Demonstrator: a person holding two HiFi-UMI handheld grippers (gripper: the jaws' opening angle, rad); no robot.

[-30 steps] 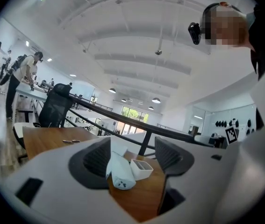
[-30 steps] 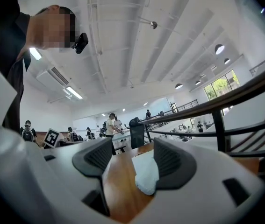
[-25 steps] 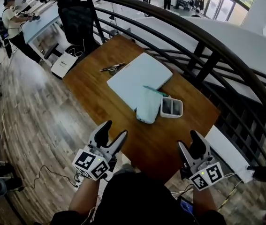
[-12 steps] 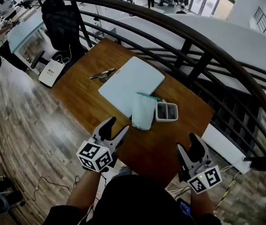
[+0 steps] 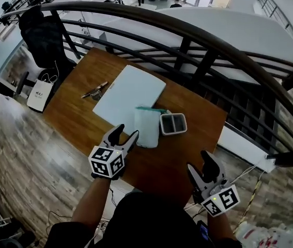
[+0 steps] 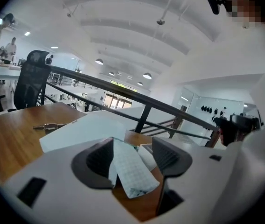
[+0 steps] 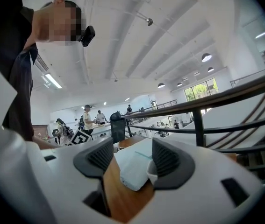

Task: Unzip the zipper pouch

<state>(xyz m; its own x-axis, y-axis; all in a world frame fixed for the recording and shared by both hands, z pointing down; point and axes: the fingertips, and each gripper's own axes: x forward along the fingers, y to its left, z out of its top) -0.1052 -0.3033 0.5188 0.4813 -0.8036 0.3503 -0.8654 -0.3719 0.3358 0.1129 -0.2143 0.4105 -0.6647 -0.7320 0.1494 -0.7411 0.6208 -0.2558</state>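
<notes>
The pale mint zipper pouch [image 5: 147, 128] lies on the wooden table [image 5: 177, 154], its teal zipper end [image 5: 152, 109] pointing away from me. My left gripper [image 5: 125, 135] is open at the pouch's near left corner. Its jaws have just been closing. In the left gripper view [image 6: 132, 155] the pouch [image 6: 130, 171] shows in the gap, and the pads do not press on it. My right gripper [image 5: 200, 165] hovers open over the table's near edge, well short of the pouch [image 7: 131, 171]. Its jaws [image 7: 132, 160] have just closed a little, with nothing between them.
A small white two-compartment tray [image 5: 173, 123] stands against the pouch's right side. A pale board [image 5: 128, 89] lies behind the pouch, with pens [image 5: 95, 90] to its left. A black railing [image 5: 187, 35] runs along the table's far side. A black chair [image 5: 40, 32] stands at the left.
My left gripper has moved forward and down, up to the pouch's near corner. The right gripper has shifted only slightly. The head view has swung, so the table sits further left.
</notes>
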